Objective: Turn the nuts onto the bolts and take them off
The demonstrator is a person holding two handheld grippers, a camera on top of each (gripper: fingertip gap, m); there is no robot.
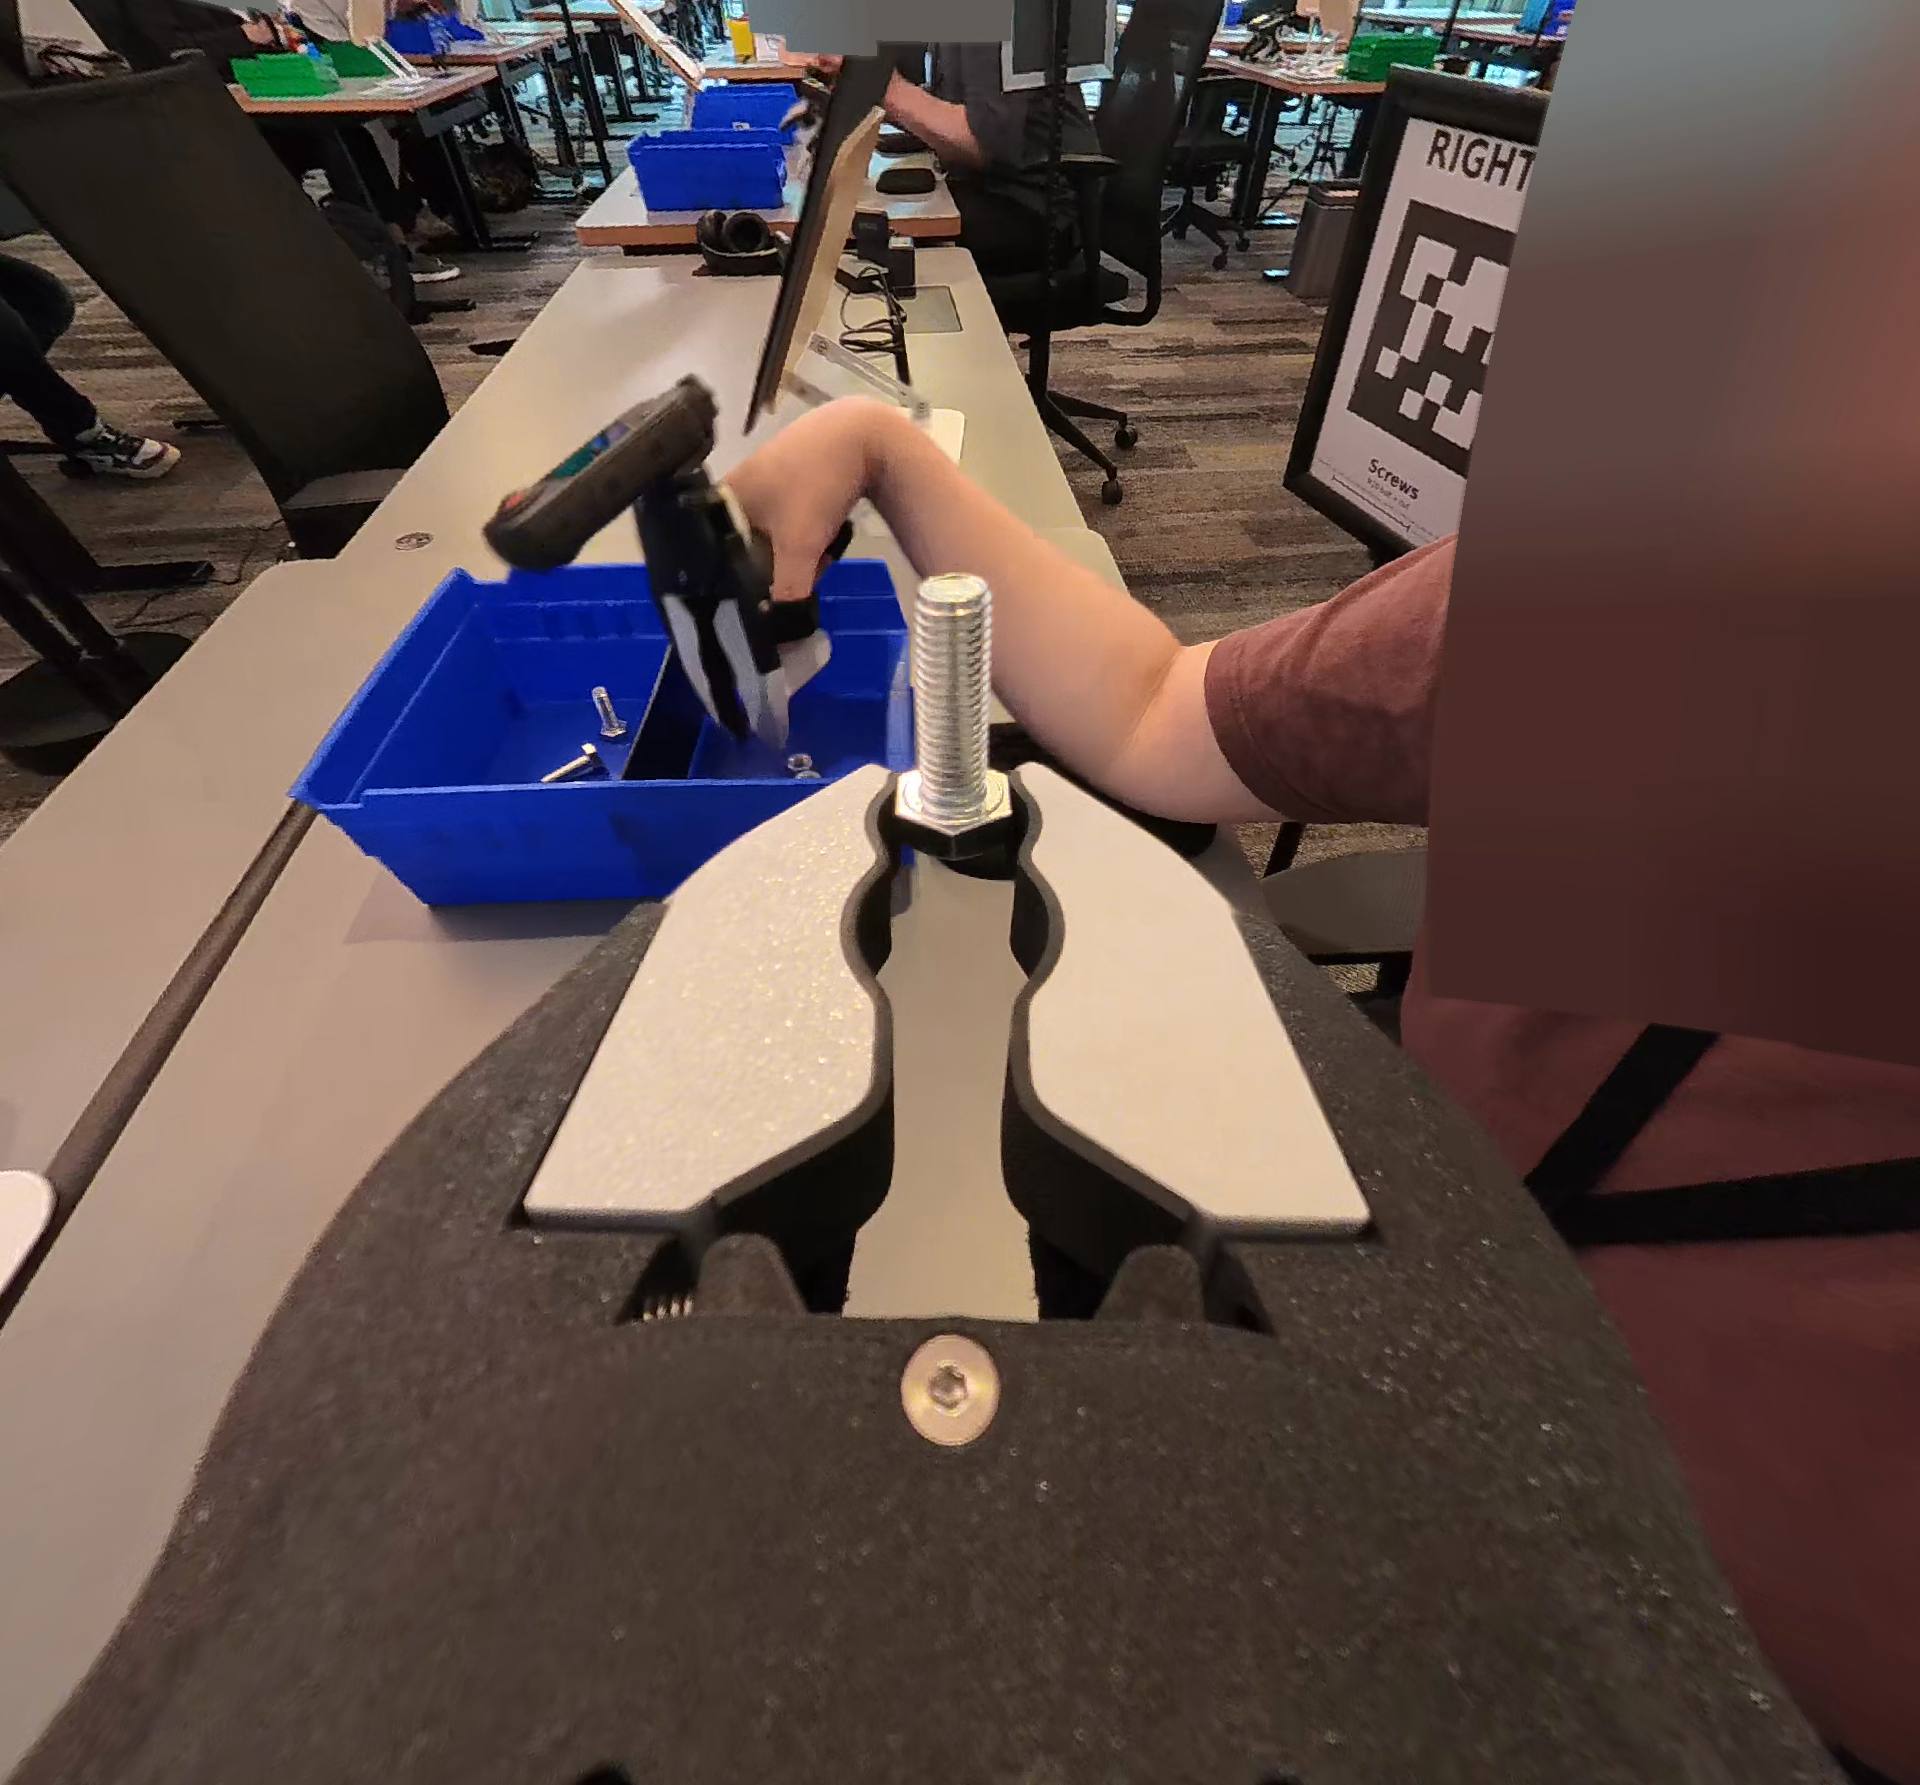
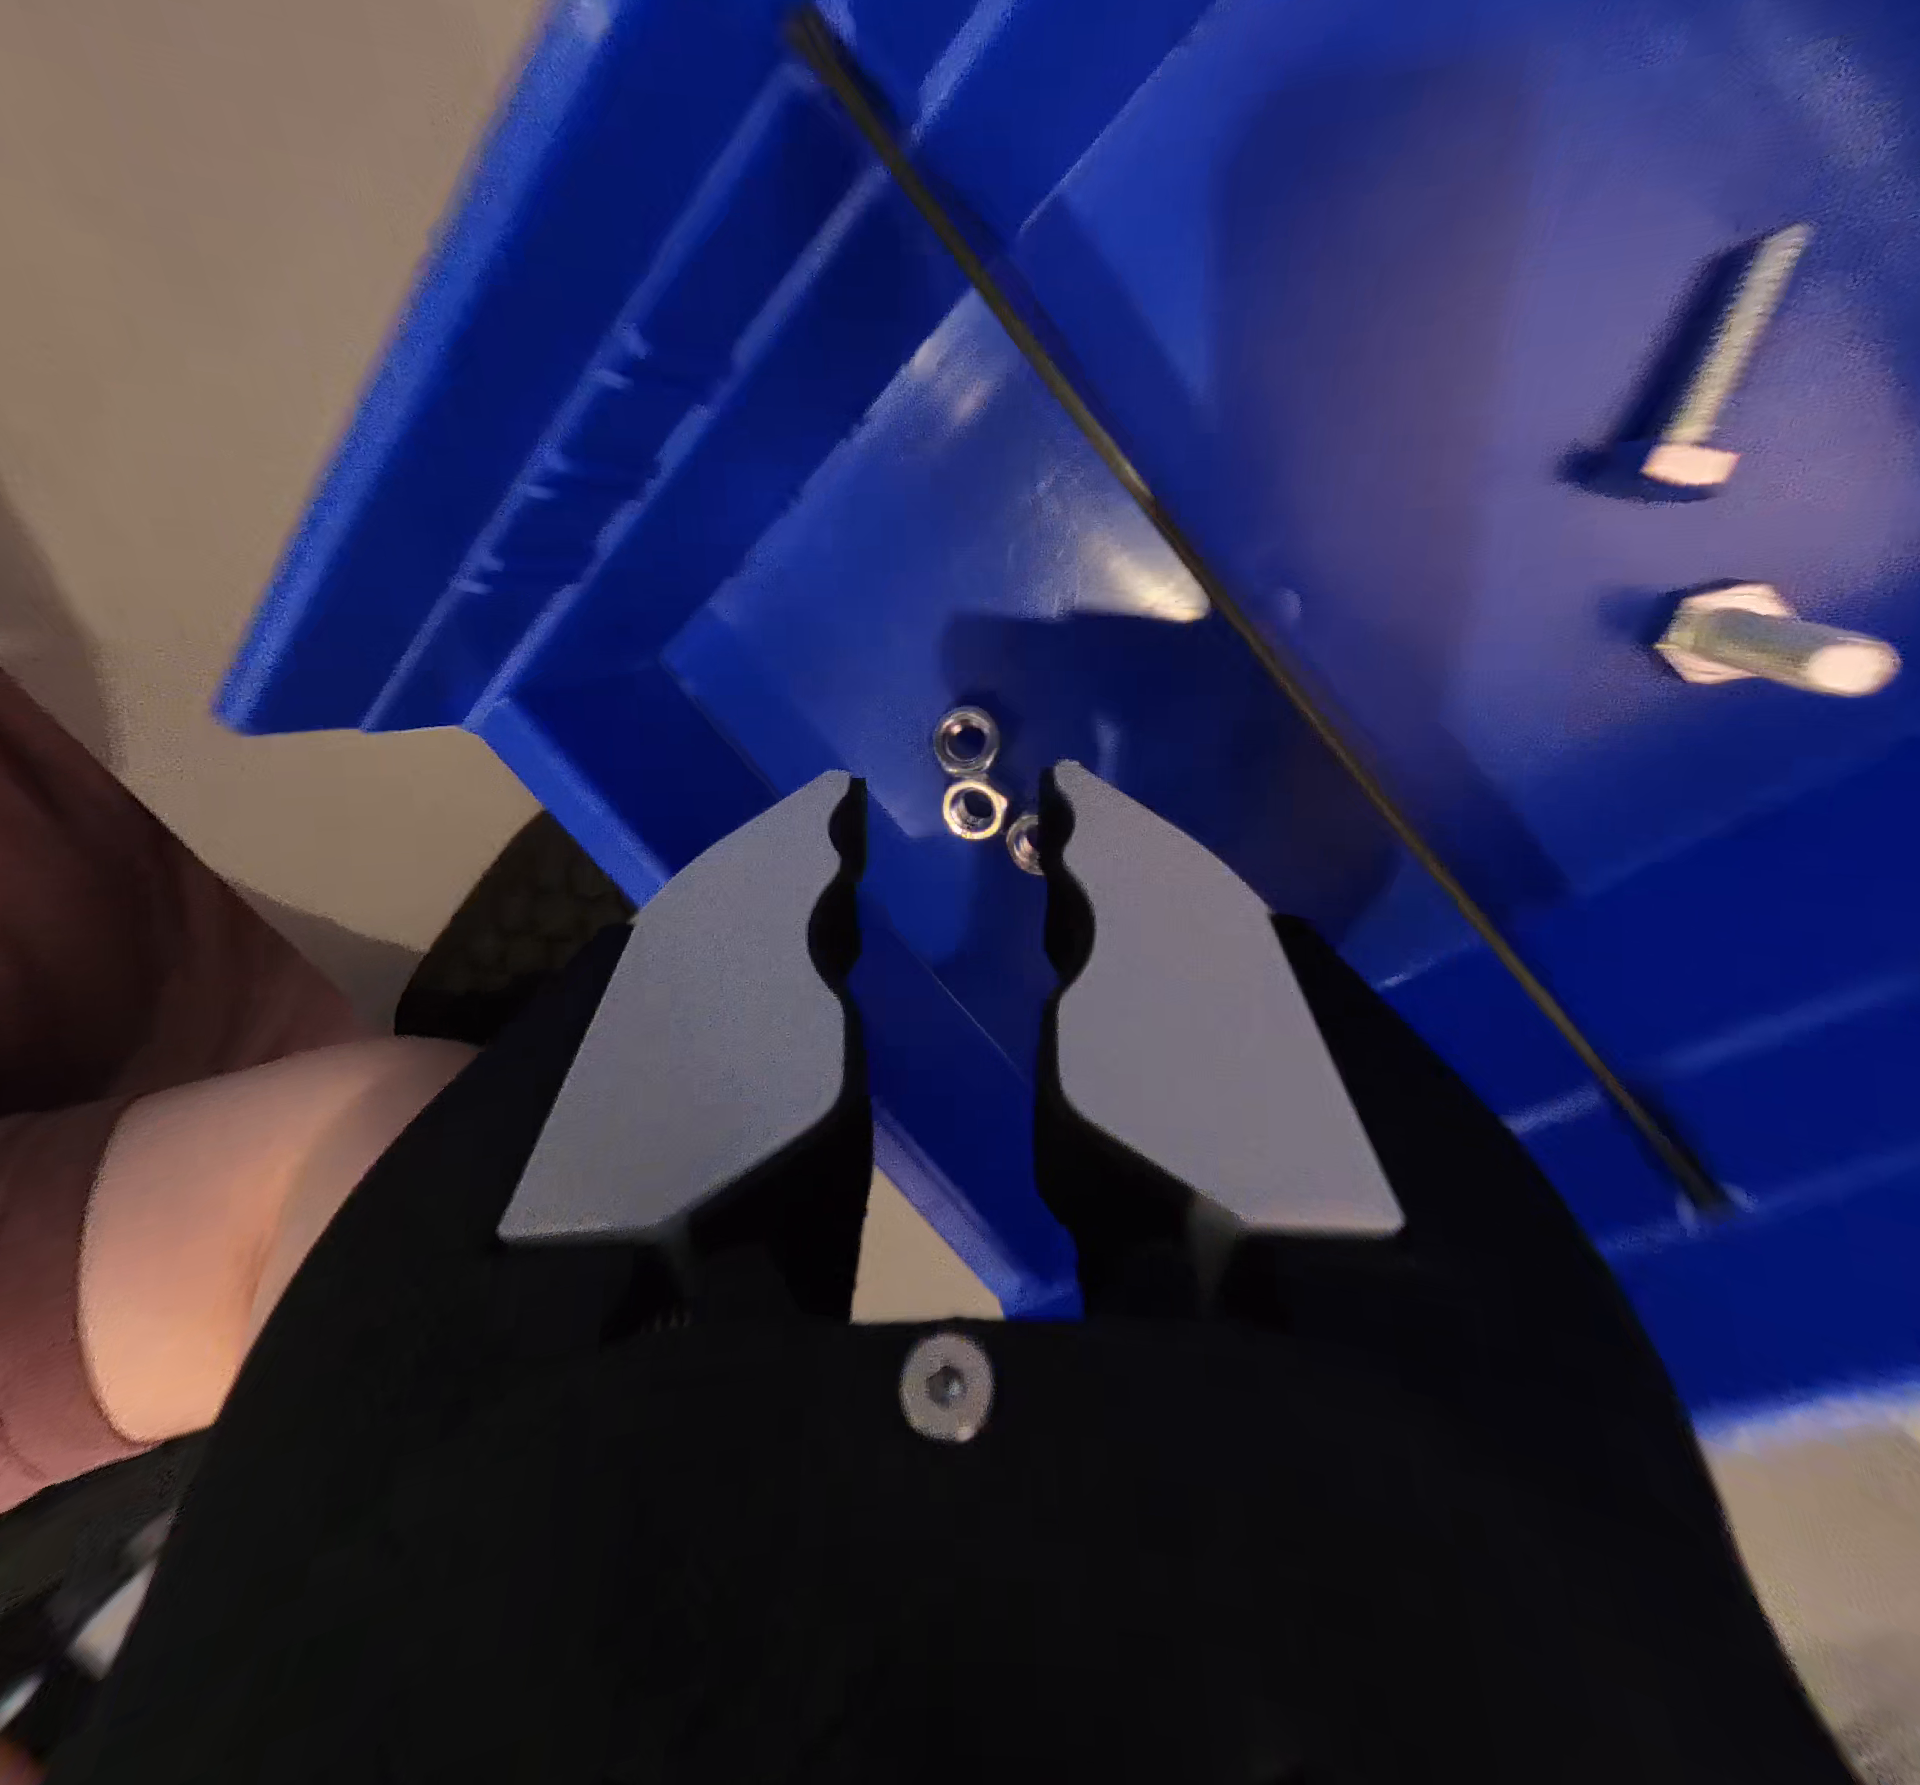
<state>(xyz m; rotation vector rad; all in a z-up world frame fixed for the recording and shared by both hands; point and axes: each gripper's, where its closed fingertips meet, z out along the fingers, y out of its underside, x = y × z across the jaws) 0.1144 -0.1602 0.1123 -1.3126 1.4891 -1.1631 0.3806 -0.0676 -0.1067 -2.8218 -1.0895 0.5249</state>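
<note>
Left tongs (image 1: 951, 826) clenching an upright bolt (image 1: 951, 696) by its head above my desk (image 1: 208, 852), right tongs (image 2: 951, 816) hanging released over three nuts (image 2: 971, 805) in blue bin (image 2: 1455, 125), two spare bolts (image 2: 1756, 644) lying beyond divider (image 2: 1143, 488).

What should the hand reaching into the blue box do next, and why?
Probably lower the right gripper a little and close it on the middle nut. Its jaws are open just above three loose nuts in the blue bin, while the left gripper already holds a bolt upright with bare threads, waiting for one.
</note>
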